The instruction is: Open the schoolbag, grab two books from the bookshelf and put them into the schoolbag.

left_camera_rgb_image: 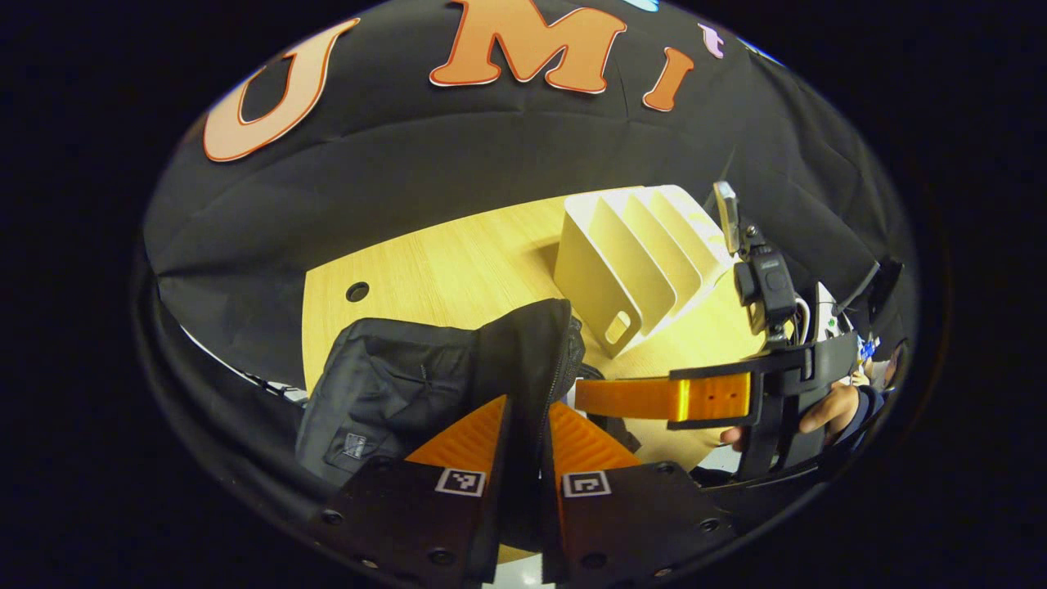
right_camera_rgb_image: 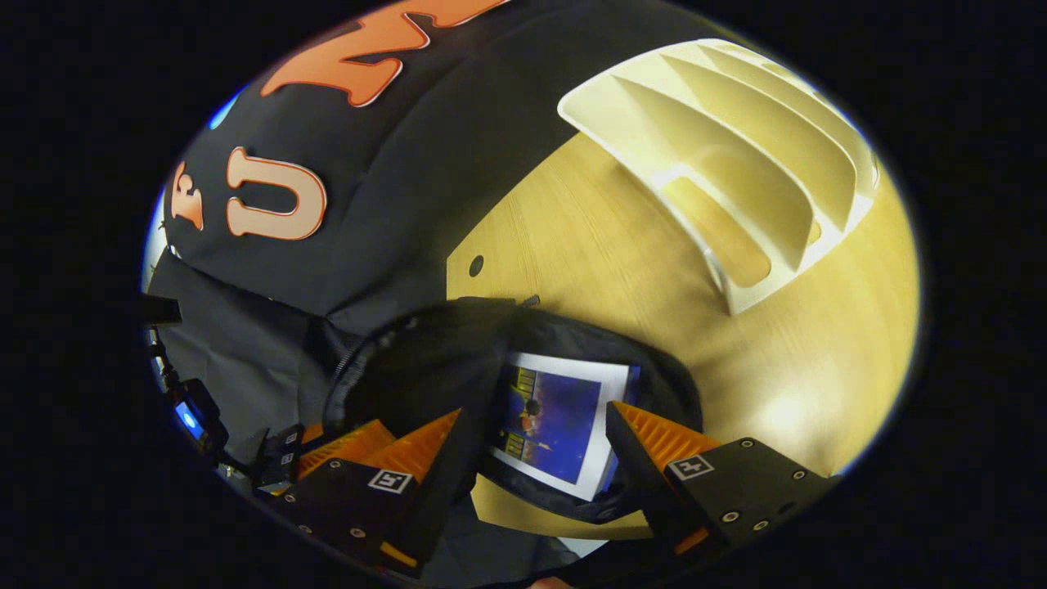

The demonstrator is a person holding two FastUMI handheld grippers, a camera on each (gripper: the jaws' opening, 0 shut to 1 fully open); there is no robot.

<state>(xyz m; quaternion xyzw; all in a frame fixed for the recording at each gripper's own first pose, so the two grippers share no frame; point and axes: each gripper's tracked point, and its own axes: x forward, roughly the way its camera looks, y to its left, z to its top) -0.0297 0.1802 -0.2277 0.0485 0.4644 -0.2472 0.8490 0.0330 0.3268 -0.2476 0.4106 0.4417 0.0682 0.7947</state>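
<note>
The black schoolbag [left_camera_rgb_image: 393,384] lies on the wooden table with its mouth held up. My left gripper [left_camera_rgb_image: 529,402] is shut on the bag's zippered flap, with black fabric pinched between the fingers. In the right gripper view the schoolbag [right_camera_rgb_image: 425,352] gapes open, and a book [right_camera_rgb_image: 564,442] with a blue cover and white border lies inside it. My right gripper [right_camera_rgb_image: 535,409] is open just above that book, one finger on each side. The right gripper [left_camera_rgb_image: 589,401] reaches sideways into the bag's mouth, held by a hand [left_camera_rgb_image: 834,409]. The white bookshelf [left_camera_rgb_image: 646,254] stands behind the bag.
The white bookshelf [right_camera_rgb_image: 736,164] shows bare dividers, standing up and right of the bag. A light wooden table [right_camera_rgb_image: 622,270] with a small round hole [right_camera_rgb_image: 475,265] carries everything. Black cloth walls close in behind. My left gripper [right_camera_rgb_image: 360,442] sits at the bag's left edge.
</note>
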